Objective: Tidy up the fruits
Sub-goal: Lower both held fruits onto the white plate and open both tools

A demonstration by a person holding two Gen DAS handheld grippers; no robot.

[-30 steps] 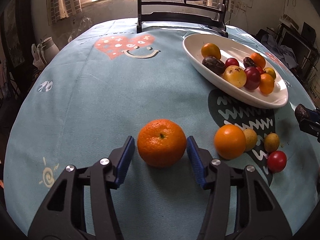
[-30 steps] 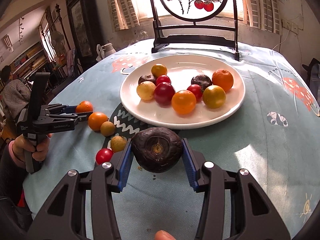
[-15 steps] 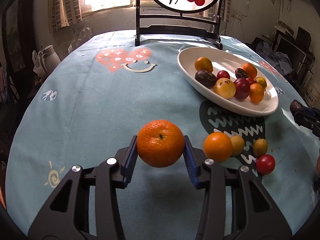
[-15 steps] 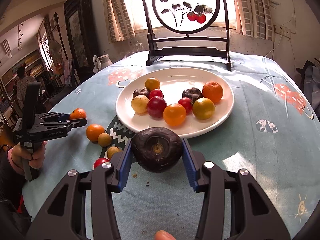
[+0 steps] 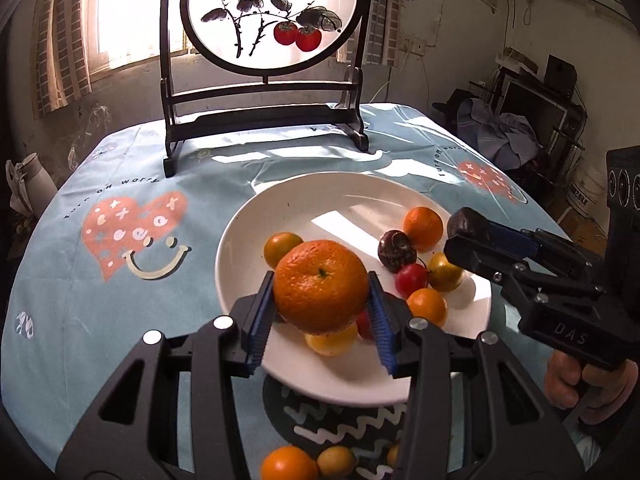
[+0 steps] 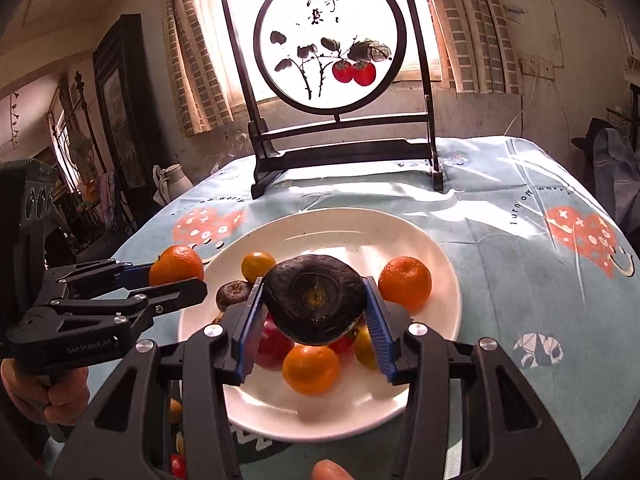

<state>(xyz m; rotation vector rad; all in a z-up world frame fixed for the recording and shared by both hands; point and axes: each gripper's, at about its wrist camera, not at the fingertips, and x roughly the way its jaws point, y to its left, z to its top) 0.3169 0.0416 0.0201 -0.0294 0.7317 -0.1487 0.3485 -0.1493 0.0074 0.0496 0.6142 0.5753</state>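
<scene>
Both fruits had left the cloth: you held the orange (image 5: 321, 286) clamped in the left gripper (image 5: 320, 312) and the dark fruit (image 6: 315, 298) clamped in the right gripper (image 6: 313, 320), both above the white plate (image 5: 280, 216). Next, lower each onto bare plate, then release.

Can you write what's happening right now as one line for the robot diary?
left gripper: shut on orange | right gripper: shut on dark fruit | both over white plate | next: likely release
</scene>
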